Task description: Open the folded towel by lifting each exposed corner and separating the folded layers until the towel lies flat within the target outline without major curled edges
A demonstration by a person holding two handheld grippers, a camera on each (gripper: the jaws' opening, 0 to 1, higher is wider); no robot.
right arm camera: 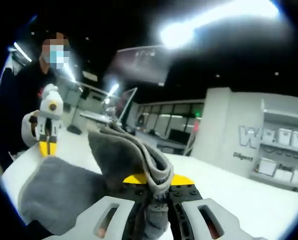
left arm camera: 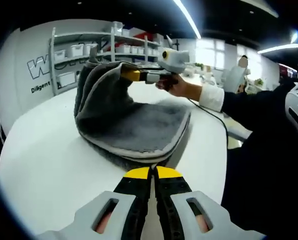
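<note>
1. Left gripper (left arm camera: 153,175): seen in the left gripper view at 6 o'clock, yellow-tipped jaws pressed together with nothing between them, tips just short of the towel's near edge.
2. Towel (left arm camera: 124,122): grey, pale-edged, lying on the white table (left arm camera: 44,165) near the view's centre; far corner pulled up toward 11 o'clock, the layers hanging open in a curve (not flat).
3. Right gripper (left arm camera: 139,76): in the same view at 12 o'clock, held by a hand (left arm camera: 176,86) with a white cuff and dark sleeve, jaws clamped on the raised towel corner.
4. Right gripper view: own jaws at 6 o'clock closed on a fold of towel (right arm camera: 134,160), cloth bunched above the yellow tips and draping down to 8 o'clock.
5. Other gripper (right arm camera: 47,142) at 9 o'clock there, yellow tips pointing down, touching or just above the table (cannot tell which).
6. Shelving with white bins (left arm camera: 84,52) behind, around 10 to 11 o'clock.
</note>
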